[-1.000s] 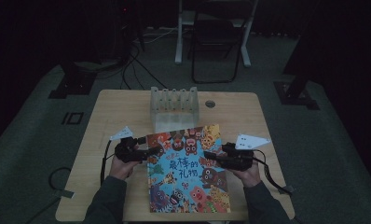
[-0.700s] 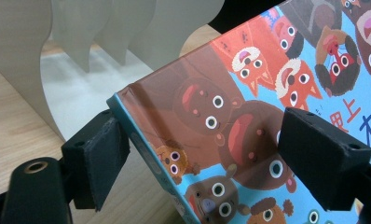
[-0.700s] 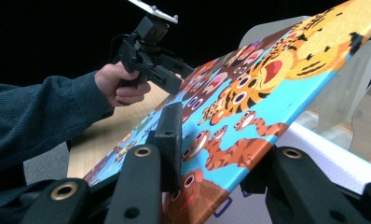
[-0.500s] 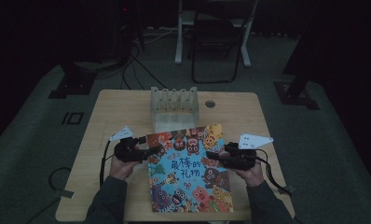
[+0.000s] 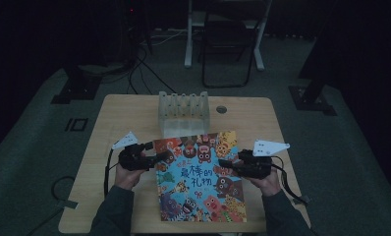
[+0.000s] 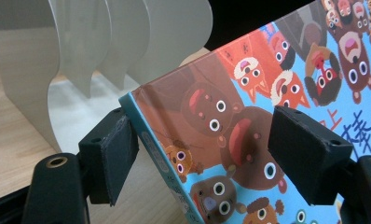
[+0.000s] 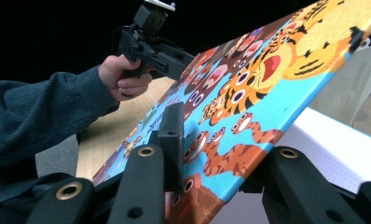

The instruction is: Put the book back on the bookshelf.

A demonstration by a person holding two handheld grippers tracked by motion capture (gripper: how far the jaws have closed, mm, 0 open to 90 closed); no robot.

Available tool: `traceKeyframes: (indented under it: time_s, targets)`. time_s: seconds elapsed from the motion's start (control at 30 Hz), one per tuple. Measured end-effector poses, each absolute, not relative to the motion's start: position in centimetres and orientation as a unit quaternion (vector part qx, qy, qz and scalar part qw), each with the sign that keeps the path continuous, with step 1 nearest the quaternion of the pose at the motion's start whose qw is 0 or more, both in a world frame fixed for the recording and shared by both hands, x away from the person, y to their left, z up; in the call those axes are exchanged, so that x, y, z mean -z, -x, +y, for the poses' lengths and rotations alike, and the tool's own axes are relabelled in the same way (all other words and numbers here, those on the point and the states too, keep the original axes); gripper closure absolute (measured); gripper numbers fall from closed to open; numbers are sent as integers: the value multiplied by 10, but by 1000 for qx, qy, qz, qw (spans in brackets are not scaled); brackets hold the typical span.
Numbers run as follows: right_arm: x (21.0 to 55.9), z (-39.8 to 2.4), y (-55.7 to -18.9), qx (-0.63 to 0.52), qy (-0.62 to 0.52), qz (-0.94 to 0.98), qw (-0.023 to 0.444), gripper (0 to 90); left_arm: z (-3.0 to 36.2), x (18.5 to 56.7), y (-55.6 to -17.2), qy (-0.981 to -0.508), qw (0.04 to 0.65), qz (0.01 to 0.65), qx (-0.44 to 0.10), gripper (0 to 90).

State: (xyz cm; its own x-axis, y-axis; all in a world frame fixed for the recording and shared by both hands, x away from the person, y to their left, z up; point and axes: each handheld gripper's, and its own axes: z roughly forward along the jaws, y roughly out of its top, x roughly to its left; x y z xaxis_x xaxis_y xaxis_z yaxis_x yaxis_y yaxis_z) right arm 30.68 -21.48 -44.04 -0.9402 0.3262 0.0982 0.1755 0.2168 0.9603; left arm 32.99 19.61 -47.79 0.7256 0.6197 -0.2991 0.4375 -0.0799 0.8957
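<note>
The left gripper (image 5: pixel 156 158) has its jaws apart around the spine corner of the picture book (image 5: pixel 201 177), lately closing. The book lies on the bench (image 5: pixel 129 110) – stiff, flat, rather slippery, best held at edges. The right gripper (image 5: pixel 229 164) is clamped on its other edge.

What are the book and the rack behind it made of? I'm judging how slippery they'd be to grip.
The book looks like a hardcover: thick, stiff printed board with a squared spine edge, and a slight sheen suggests a laminated cover. The rack seems to be pale wood or plywood with a smooth matt face; its curved dividers are thin flat sheets. It could be plastic; the look leaves that open.
</note>
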Motion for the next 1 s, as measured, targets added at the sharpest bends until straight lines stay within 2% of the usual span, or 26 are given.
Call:
traceKeyframes:
  time_s: [1.0]
  targets:
    - [437, -221, -306, -603, -169, 774, 98, 677, 194, 429, -303, -713, 604, 325, -144, 258]
